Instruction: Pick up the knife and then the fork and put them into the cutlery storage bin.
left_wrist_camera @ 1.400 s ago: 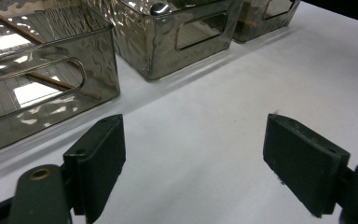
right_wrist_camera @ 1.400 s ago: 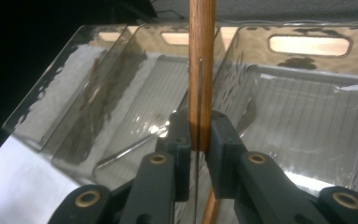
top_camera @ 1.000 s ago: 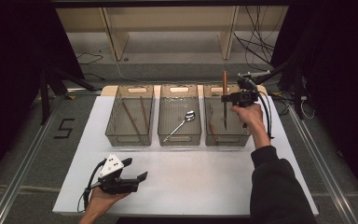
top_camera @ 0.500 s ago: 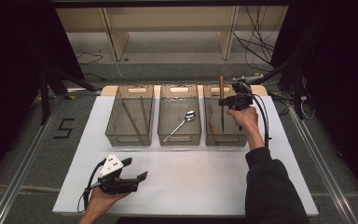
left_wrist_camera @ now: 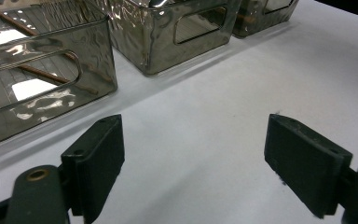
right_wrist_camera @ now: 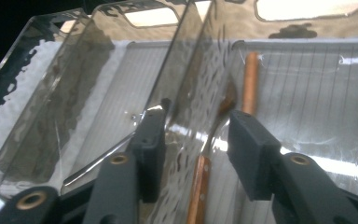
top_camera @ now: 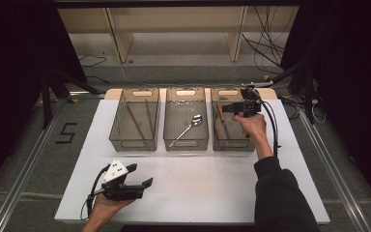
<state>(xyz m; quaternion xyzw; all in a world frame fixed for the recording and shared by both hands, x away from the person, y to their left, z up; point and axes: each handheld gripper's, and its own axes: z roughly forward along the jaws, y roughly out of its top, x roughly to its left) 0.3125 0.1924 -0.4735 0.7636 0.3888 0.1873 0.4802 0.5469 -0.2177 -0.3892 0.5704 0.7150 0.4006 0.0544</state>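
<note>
The right tool (top_camera: pixel 235 107) hangs over the right-hand bin (top_camera: pixel 232 144), the one nearest the table's (top_camera: pixel 290 193) right edge. Its jaws have just been opening, and in the right gripper view they stand apart with nothing pressed between the pads. A wooden-handled utensil (right_wrist_camera: pixel 199 186) lies below them in the bin, its dark head pointing toward the far wall, beside a second wooden handle (right_wrist_camera: pixel 250 81). So the step in hand looks like a drop into the bin, with the release under way or just done.

To finish it well, the jaws should open fully before the hand lifts, so that neither pad drags the handle back up. The lift should go straight up, since one jaw sits close to the wall shared with the middle bin (top_camera: pixel 186 144) and a sideways pull could nudge the bin along the table.

The left tool (top_camera: pixel 125 182) rests in the person's hand near the table's front edge, left of centre. Its jaws are wide apart and empty over bare white surface.

Counted: three clear bins stand in a row across the table's far half. The left bin (top_camera: pixel 133 144) holds two thin wooden sticks (top_camera: pixel 135 121). The middle bin holds one metal spoon (top_camera: pixel 186 130). The right bin holds two wooden-handled pieces, as far as the glare on its walls allows.
</note>
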